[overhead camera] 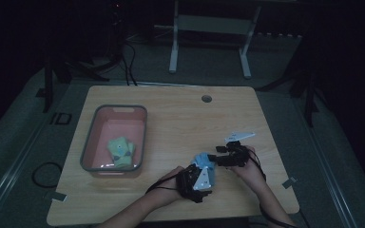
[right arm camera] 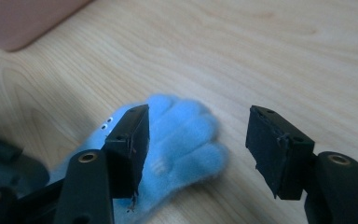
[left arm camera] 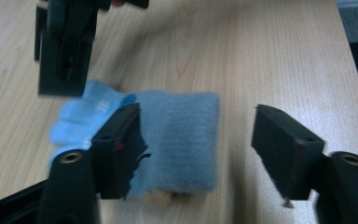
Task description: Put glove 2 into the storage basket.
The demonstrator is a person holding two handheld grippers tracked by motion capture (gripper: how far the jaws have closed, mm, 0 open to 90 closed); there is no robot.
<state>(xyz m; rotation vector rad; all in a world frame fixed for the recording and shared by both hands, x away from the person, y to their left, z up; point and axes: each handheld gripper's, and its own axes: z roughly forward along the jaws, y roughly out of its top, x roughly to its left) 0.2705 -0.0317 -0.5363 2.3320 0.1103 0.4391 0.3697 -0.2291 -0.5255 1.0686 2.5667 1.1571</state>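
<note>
A: How are the tongs?
B: Left gripper and right gripper both gape apart, gripping nothing.
A: The blue glove?
B: Flat on the table, six o'clock of centre, between both.

— What lies there?
— A light blue fuzzy glove, flat on the wood; cuff between the left gripper's jaws.
— And the fingers?
— Bunched between the right gripper's jaws.

High view very dim, surroundings near black; gripper views brighter, evenly lit, motion-blurred, soft focus throughout.
</note>
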